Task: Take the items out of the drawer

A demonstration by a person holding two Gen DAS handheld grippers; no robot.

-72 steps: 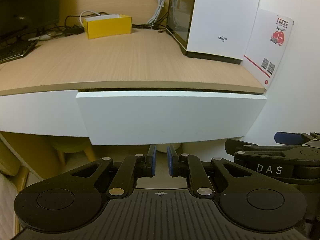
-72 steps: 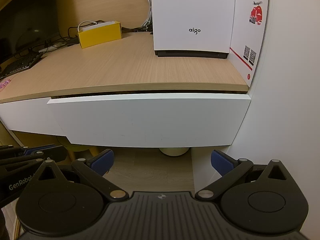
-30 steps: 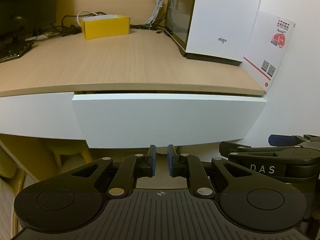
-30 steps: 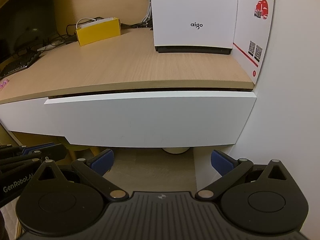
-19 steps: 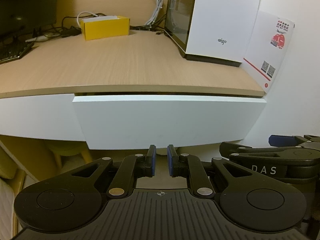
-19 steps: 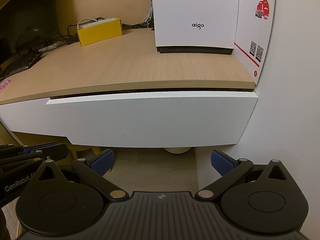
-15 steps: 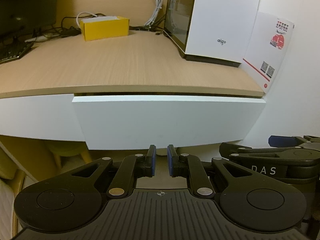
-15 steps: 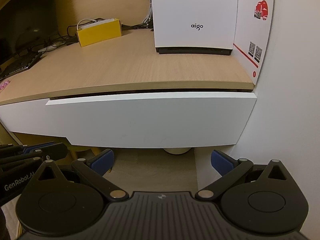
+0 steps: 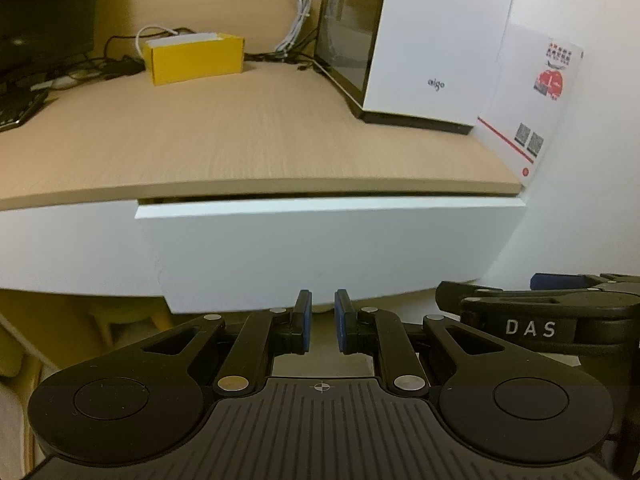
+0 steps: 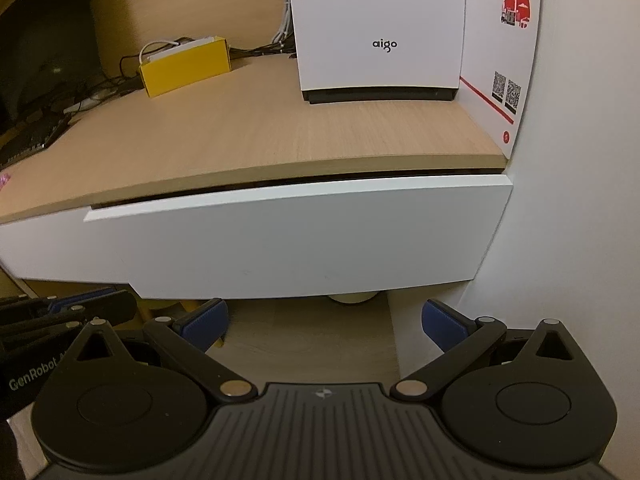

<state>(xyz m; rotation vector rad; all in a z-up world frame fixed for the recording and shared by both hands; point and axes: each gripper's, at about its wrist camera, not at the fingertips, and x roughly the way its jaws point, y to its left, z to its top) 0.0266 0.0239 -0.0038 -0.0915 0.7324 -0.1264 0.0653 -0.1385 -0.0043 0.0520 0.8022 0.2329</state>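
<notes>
both grippers are hovering low in front of the desk, tips angled down toward the bottom edge of the drawer front. left gripper (image 9: 321,322) is showing its blue pads drawn nearly together with only a thin slit between them and nothing in it; judging by the pose, it is being kept narrow so the tips can hook under the lip. right gripper (image 10: 325,320) is standing with pads spread wide, nothing between them, probably waiting to reach in once there is room. drawer (image 10: 296,236) is sitting under the wooden desk top (image 10: 260,136), its white front slightly proud of the neighbouring panel, with a dark gap showing along the top, so it is looking only barely ajar. contents are hidden; cannot tell what items are inside. white computer case (image 10: 380,28) and yellow box (image 10: 186,66) are resting further back on the desk, well apart from the working edge. opening step is looking not yet done.
</notes>
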